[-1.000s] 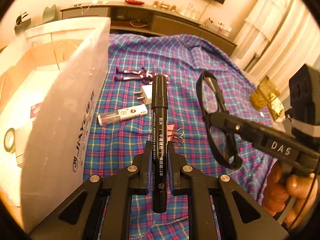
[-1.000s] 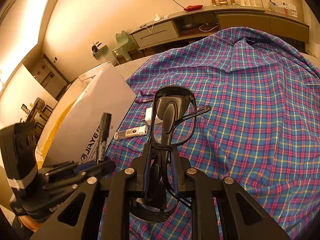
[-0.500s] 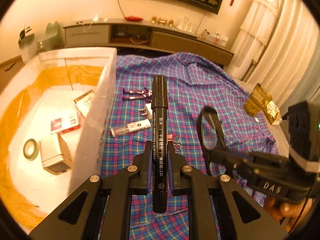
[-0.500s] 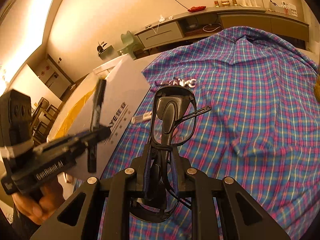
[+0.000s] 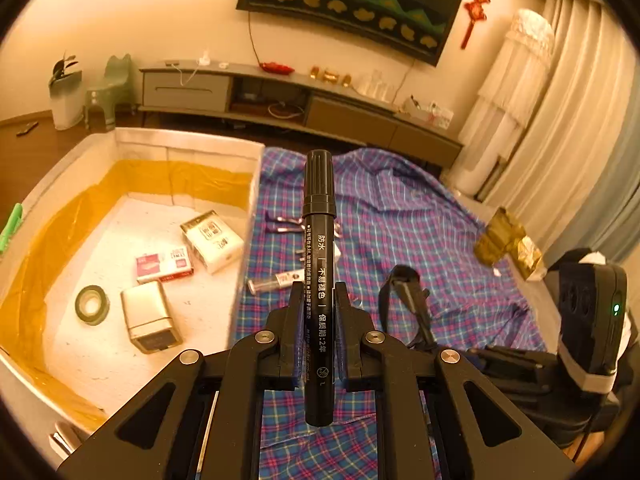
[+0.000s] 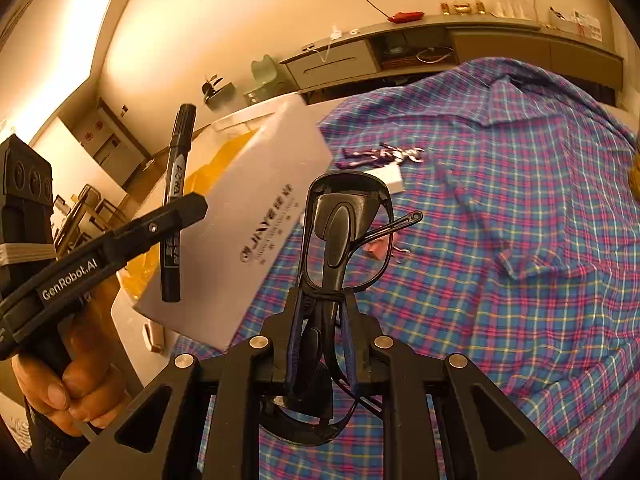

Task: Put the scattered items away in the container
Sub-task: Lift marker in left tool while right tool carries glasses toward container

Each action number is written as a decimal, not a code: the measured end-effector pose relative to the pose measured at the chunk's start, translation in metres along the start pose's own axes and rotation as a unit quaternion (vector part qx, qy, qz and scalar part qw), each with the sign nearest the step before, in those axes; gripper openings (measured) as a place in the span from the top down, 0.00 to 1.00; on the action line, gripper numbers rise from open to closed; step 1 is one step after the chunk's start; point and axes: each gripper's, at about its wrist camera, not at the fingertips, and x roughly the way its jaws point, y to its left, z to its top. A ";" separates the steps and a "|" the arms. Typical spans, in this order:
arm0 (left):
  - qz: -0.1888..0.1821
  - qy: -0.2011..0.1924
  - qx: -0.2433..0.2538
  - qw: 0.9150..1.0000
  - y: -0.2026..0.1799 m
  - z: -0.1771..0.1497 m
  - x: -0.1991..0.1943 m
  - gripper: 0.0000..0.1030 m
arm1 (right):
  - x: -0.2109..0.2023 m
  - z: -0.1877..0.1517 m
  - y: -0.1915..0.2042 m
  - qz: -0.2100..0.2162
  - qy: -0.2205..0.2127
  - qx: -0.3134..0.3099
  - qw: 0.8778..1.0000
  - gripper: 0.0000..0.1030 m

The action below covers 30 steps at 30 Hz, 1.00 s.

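left gripper (image 5: 319, 336): pressed shut on a black cylindrical permanent marker with white print (image 5: 319, 264), pinched at mid-barrel, cap end forward, carried in the air beside the container wall.
marker handling: judged light, rigid, smooth plastic; likely to pivot if pinched near an end, so mid-barrel hold suits; little harm from a short drop.
right gripper (image 6: 320, 332): closed on folded black plastic-framed spectacles (image 6: 343, 236), clamped at the hinge end, lenses jutting forward, held above the blue and pink plaid cloth (image 6: 520, 280).
spectacles handling: judged light but fragile; lenses prone to scratching, thin temple arm sticking out sideways and apt to snag; best set down, not dropped.
container: large white foam box with yellow film lining (image 5: 192, 148), open-topped, left of the cloth; already holding a tape roll (image 5: 92, 305), a silver tin (image 5: 149, 317) and small cartons.
left on cloth: clear tube with white label (image 5: 276, 280), white plug, purple-handled tool (image 6: 380, 156), pink clip.
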 end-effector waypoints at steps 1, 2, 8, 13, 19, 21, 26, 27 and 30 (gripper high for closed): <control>-0.001 -0.005 -0.004 1.000 0.002 0.001 -0.004 0.87 | -0.001 0.001 0.006 0.002 0.000 -0.005 1.000 0.81; -0.003 -0.008 -0.007 1.000 0.004 0.002 -0.008 0.87 | -0.001 0.001 0.011 0.002 0.000 -0.008 1.000 0.81; -0.007 -0.028 -0.025 0.999 0.019 0.007 -0.026 0.87 | -0.005 0.004 0.041 0.006 -0.004 -0.030 1.000 0.81; -0.010 -0.041 -0.043 0.998 0.033 0.010 -0.036 0.87 | -0.010 0.008 0.064 0.006 -0.008 -0.044 0.999 0.81; -0.012 -0.047 -0.063 0.997 0.050 0.012 -0.039 0.87 | -0.011 0.015 0.085 0.002 -0.010 -0.060 0.998 0.81; -0.014 -0.050 -0.070 0.996 0.057 0.012 -0.041 0.87 | -0.010 0.017 0.092 0.000 -0.011 -0.066 0.998 0.81; -0.015 -0.054 -0.082 0.995 0.072 0.012 -0.043 0.87 | -0.008 0.022 0.110 -0.002 -0.011 -0.082 0.997 0.81; -0.015 -0.054 -0.085 0.995 0.075 0.012 -0.043 0.87 | -0.007 0.023 0.113 -0.002 -0.011 -0.085 0.996 0.81; -0.015 -0.054 -0.097 0.994 0.086 0.012 -0.043 0.87 | -0.002 0.028 0.125 -0.003 -0.009 -0.095 0.995 0.81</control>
